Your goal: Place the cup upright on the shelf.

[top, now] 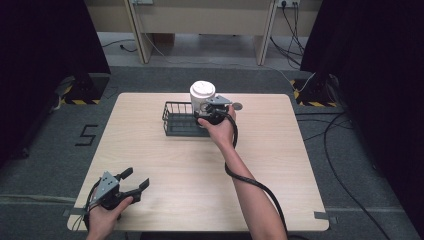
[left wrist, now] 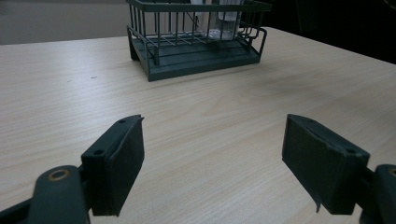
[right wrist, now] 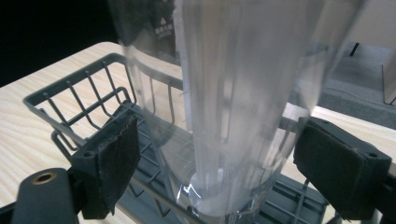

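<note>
The wire basket (top: pixel 179 120) sits on the table (top: pixel 165 165) toward its far edge, near the middle of its width. A lidded cup (top: pixel 202 95) stands upright in the basket's right end, its base down on the basket floor. My right gripper (top: pixel 216 111) is at that right end of the basket, just beside the cup; in my right gripper view the cup (right wrist: pixel 238 107) stands between my spread jaws, with a gap to each. My left gripper (top: pixel 131 184) rests at the table's near left corner, well apart from the basket. In my left gripper view the basket (left wrist: pixel 196 39) lies ahead, beyond bare tabletop, with my jaws spread wide.
</note>
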`<state>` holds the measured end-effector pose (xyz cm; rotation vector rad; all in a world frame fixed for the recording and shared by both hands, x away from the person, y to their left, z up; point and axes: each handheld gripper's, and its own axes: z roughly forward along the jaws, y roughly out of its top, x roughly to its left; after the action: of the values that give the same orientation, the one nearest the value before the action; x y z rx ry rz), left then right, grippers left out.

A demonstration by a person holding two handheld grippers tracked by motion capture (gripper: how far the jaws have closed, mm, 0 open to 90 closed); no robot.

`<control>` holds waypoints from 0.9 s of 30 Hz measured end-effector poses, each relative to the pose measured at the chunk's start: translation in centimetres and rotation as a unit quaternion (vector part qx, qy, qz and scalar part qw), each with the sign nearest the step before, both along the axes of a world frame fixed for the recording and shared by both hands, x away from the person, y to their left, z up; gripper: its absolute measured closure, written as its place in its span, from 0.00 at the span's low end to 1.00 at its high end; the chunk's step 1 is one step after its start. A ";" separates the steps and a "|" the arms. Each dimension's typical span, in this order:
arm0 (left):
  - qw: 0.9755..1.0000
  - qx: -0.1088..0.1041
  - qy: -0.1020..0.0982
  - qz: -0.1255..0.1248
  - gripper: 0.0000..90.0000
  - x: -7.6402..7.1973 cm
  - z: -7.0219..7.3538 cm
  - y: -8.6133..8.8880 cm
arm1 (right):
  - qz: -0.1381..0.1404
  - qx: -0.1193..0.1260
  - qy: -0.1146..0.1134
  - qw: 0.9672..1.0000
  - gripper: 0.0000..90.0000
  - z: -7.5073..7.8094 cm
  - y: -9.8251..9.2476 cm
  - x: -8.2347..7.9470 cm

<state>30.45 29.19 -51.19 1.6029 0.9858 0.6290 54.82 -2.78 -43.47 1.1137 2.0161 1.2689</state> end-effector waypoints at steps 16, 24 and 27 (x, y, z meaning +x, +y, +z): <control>1.000 0.003 0.001 0.001 0.23 0.0 0.0 -0.1 | 0.015 0.005 -0.013 1.000 0.17 0.7 -2.0 -2.4; 1.000 0.004 0.002 0.002 0.23 0.0 -0.1 -0.1 | 0.020 0.009 -0.017 1.000 0.18 1.0 -3.4 -3.7; 1.000 0.005 0.002 0.002 0.23 0.0 -0.1 -0.1 | 0.021 0.009 -0.018 1.000 0.18 1.0 -3.9 -4.1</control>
<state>30.46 29.09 -51.28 1.6106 0.9905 0.6347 50.71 -6.72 -42.43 1.0539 2.0152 1.3214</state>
